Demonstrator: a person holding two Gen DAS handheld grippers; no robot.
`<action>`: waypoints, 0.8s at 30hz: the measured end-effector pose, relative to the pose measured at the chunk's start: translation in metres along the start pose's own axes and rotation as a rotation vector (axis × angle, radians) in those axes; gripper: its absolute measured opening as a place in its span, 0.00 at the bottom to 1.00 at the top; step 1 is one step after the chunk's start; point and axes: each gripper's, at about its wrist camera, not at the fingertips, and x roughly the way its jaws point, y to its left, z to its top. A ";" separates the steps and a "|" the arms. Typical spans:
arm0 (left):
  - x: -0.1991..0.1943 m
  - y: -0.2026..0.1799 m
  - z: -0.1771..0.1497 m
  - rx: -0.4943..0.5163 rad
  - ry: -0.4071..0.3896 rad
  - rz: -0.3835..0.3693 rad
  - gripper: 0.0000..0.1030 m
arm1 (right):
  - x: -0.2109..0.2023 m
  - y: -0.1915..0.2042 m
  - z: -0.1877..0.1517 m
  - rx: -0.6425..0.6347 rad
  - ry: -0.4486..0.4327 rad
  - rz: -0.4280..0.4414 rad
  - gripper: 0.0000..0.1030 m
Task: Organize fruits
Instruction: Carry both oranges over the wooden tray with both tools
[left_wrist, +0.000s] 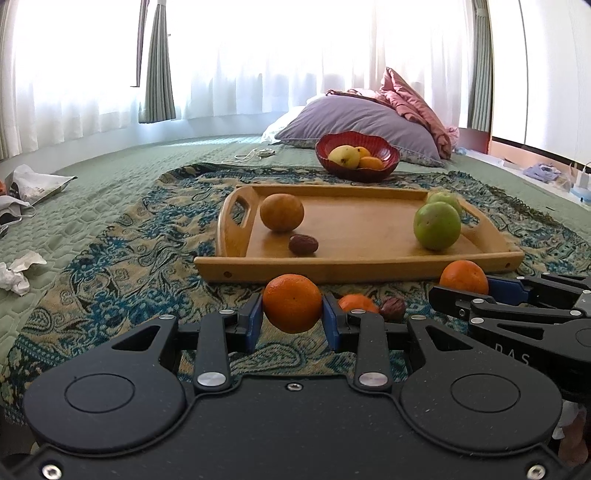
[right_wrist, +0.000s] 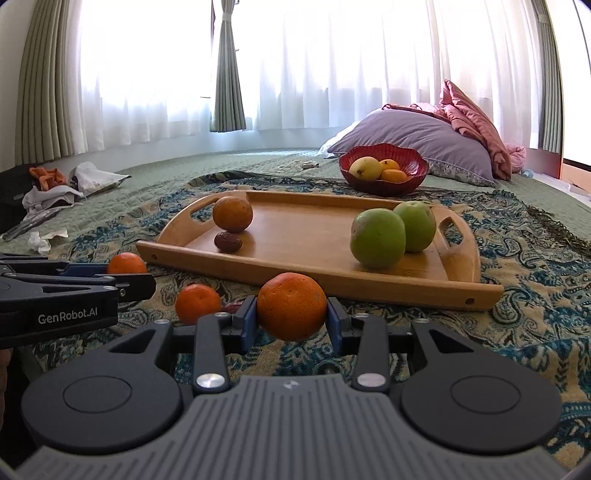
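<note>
My left camera sits low, right behind my left gripper (left_wrist: 292, 314), and looks forward and a bit down across the bed to the bright window. My right camera does the same behind my right gripper (right_wrist: 291, 308). Both are close to the wooden tray (left_wrist: 354, 267), with the red bowl (left_wrist: 388, 162) farther back. Both see the tray, bowl and purple pillow (right_wrist: 424, 142). Each camera also sees my other gripper poking in from the side.
</note>
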 end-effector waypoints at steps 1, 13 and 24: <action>0.000 -0.001 0.002 -0.001 -0.002 -0.003 0.31 | 0.000 -0.001 0.001 0.003 -0.002 -0.001 0.42; 0.001 -0.005 0.020 -0.003 -0.032 -0.028 0.31 | -0.003 -0.008 0.012 0.016 -0.037 -0.024 0.42; 0.008 -0.004 0.039 0.001 -0.045 -0.057 0.31 | 0.000 -0.015 0.028 0.043 -0.060 -0.041 0.42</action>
